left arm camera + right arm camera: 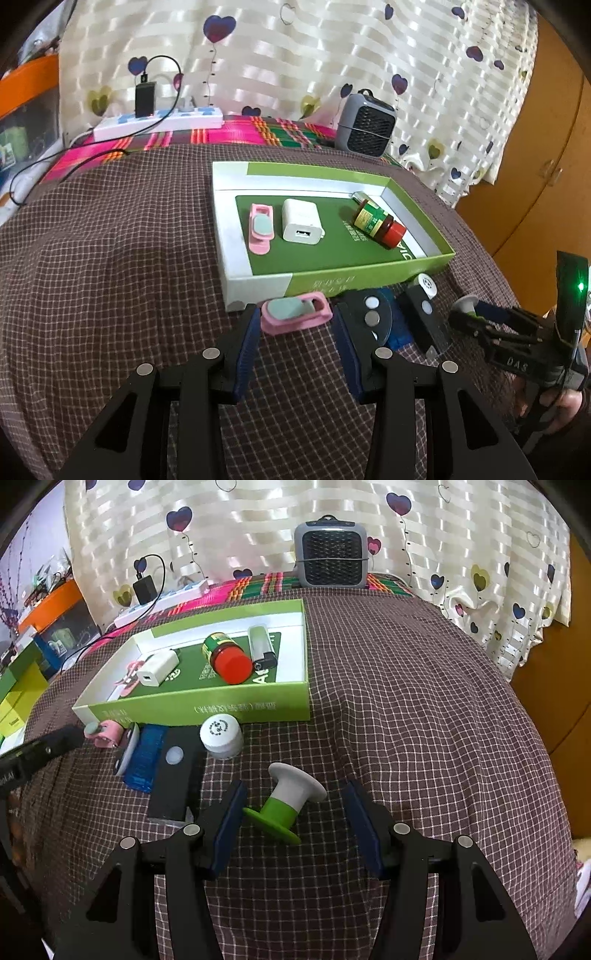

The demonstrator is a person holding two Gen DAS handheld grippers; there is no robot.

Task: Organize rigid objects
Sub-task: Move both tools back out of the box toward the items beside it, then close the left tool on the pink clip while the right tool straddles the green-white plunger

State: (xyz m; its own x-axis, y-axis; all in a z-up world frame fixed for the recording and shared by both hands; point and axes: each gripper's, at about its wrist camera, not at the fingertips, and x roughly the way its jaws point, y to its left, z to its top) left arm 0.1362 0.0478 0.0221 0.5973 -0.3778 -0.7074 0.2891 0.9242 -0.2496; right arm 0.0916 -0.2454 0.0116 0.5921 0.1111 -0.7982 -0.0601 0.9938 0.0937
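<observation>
Trouble could come from the checked cloth, since my left gripper (295, 339) stands apart around the pink clip (295, 314) at twelve o'clock, my right gripper (291, 812) apart around the green-and-white spool (286, 805), which may roll away before reaching the green box (369, 286).

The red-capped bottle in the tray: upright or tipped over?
Tipped. The red-capped bottle lies on its side on the floor of the green tray, cap toward the near wall.

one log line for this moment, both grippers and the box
left gripper: open around pink clip | right gripper: open around green-and-white spool | box: holds charger, bottle
</observation>
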